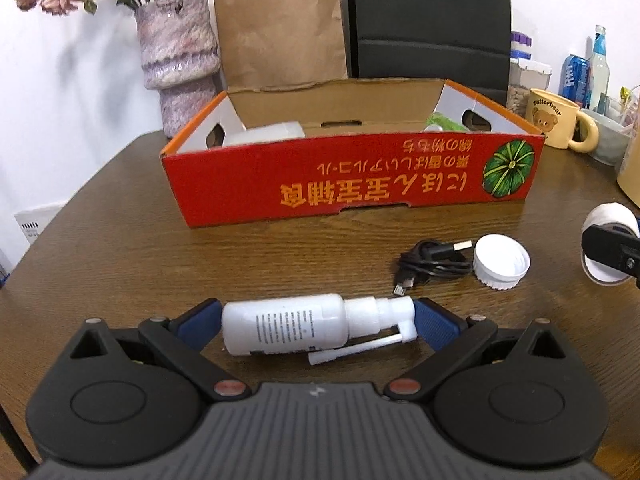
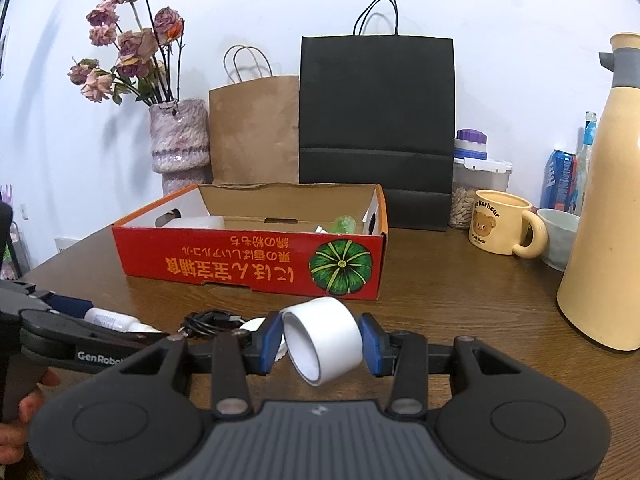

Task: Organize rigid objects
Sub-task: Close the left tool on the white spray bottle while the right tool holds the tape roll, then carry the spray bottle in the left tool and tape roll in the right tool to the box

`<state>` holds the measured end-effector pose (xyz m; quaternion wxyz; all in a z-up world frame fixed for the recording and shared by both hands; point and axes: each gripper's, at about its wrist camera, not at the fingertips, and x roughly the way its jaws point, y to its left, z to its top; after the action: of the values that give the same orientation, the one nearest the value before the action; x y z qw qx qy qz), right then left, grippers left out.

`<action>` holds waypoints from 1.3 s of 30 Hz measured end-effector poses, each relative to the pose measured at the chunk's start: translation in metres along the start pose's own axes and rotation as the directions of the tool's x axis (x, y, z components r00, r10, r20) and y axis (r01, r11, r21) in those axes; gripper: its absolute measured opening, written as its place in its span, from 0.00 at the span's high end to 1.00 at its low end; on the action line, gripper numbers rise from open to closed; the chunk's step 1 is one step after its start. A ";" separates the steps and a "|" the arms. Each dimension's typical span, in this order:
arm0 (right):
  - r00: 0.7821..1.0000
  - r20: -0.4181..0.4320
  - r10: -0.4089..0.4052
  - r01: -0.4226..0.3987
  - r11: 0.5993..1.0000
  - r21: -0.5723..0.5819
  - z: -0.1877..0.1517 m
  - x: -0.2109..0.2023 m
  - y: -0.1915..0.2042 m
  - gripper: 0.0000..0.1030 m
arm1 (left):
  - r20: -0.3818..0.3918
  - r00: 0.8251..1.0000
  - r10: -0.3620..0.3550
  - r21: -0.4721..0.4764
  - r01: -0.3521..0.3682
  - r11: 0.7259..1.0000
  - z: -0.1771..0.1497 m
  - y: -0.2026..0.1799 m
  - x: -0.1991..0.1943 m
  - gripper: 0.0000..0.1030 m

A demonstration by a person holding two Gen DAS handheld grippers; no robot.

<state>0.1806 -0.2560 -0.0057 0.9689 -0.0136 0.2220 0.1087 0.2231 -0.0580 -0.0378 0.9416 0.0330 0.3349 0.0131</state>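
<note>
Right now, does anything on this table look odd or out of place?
Yes. The red cardboard box has its printing upside down. A white spray bottle lies on its side, and a loose white cap sits mouth-up beside a tangled black cable. Nothing looks spilled or broken.

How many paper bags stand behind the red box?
2: a brown bag beside the vase, and a black bag to its right. Others may be hidden.
</note>
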 end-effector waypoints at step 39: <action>1.000 -0.004 -0.004 0.004 1.000 -0.026 -0.004 0.003 0.004 0.60 | 0.130 0.992 0.006 -0.079 0.005 0.997 -0.011 0.006 -0.037 0.04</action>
<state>0.1804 -0.2514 -0.0106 0.9684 -0.0269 0.2222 0.1095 0.1872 -0.0529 -0.0225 0.9619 -0.0036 0.2723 0.0245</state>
